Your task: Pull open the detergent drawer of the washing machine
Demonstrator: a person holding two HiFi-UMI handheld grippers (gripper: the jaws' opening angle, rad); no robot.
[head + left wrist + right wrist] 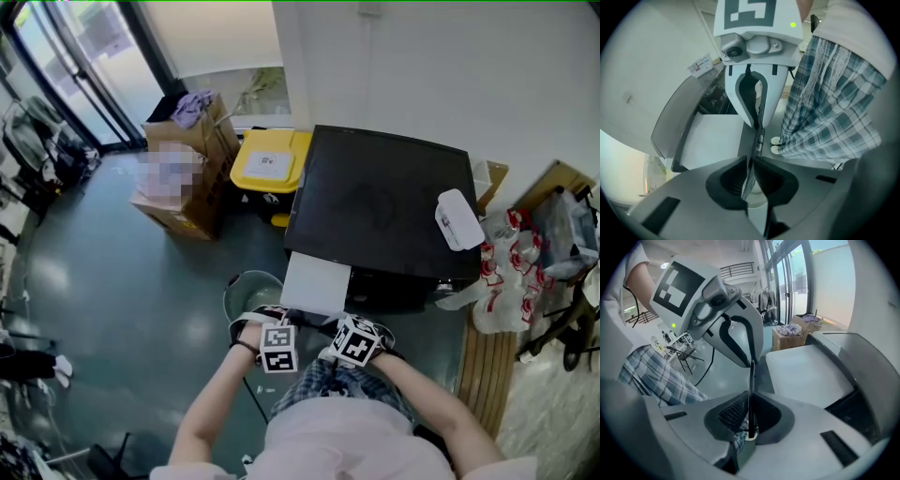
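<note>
The washing machine (384,197) has a glossy black top. A flat white panel (317,281) sticks out of its front at the upper left; it looks like the drawer, pulled out. Both grippers hang just in front of it, tips turned toward each other. My left gripper (286,328) (751,176) and right gripper (339,333) (749,420) are each shut on the same thin dark strip (757,140) (751,385), seen edge-on. I cannot tell what the strip belongs to. The white panel (712,136) (806,376) lies beside the jaws, apart from them.
A round grey door or bowl (246,289) sits low at the machine's front left. A white object (459,218) lies on the top. A yellow bin (267,164) and cardboard boxes (187,169) stand to the left, plastic bags (506,272) and wooden slats (487,366) to the right.
</note>
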